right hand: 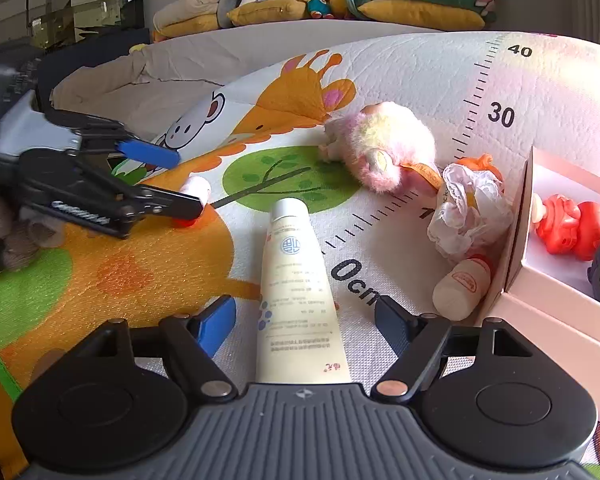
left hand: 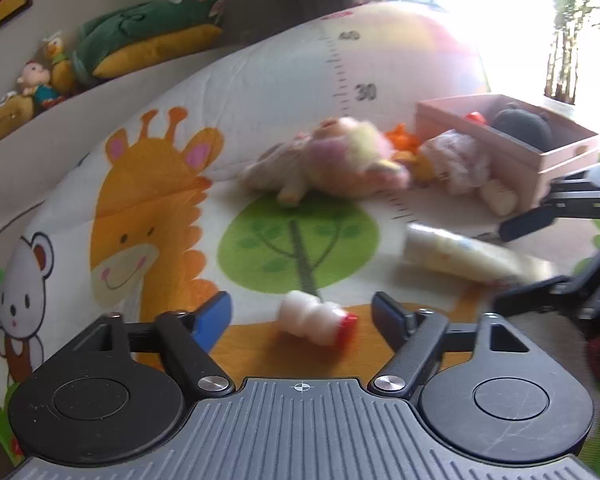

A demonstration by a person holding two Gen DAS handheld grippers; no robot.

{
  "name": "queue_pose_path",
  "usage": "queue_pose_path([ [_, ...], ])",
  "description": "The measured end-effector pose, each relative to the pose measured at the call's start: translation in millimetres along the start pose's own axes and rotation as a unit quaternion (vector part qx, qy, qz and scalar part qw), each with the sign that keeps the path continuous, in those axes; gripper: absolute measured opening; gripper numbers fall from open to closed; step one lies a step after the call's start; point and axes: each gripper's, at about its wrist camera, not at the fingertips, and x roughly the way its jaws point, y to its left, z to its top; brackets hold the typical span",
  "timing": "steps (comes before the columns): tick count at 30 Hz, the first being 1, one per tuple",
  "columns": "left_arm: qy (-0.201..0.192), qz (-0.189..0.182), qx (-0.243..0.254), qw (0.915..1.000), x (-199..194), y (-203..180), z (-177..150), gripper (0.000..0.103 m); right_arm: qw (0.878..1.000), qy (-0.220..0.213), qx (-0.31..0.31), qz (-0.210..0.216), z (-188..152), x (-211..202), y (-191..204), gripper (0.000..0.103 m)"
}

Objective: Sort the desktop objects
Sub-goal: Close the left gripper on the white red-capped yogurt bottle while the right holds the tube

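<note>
— Which step are you on?

— I'm lining up two pickups. My left tongs (left hand: 300,312) are standing apart around the small red-capped bottle (left hand: 318,322); my right tongs (right hand: 305,320), also apart, are straddling the cream tube (right hand: 296,288) lying on the mat (right hand: 400,76).

— Next move?

— I'm judging both need closing, then carrying right to the pink box (right hand: 520,216).

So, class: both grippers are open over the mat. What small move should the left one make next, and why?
Probably close the left gripper on the small bottle. Its jaws stand open on either side of that red-capped bottle, which lies on the mat, and the right wrist view also shows them flanking it. Toys already sit in the pink box, so it likely goes there.
</note>
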Motion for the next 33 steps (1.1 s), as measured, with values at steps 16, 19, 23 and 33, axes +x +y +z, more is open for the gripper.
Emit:
queue_pose_path([
  [16,0.007,-0.086,-0.014,0.9962,-17.0,-33.9,-10.1,0.078,0.999,0.023,0.006,0.042,-14.4,-18.6,20.6,0.103],
  [19,0.001,-0.072,-0.017,0.9973,-18.1,-35.8,-7.8,0.083,0.999,0.023,0.022,0.037,-13.8,-18.7,22.2,0.103],
  [23,0.007,-0.023,-0.052,0.9984,-10.4,-30.8,-1.0,0.086,0.998,0.041,0.032,0.027,-8.2,-17.7,25.7,0.103],
  [33,0.035,0.038,-0.05,0.9974,6.3,-37.4,-2.1,0.087,0.999,0.029,0.013,0.026,-16.0,-24.1,29.4,0.103],
])
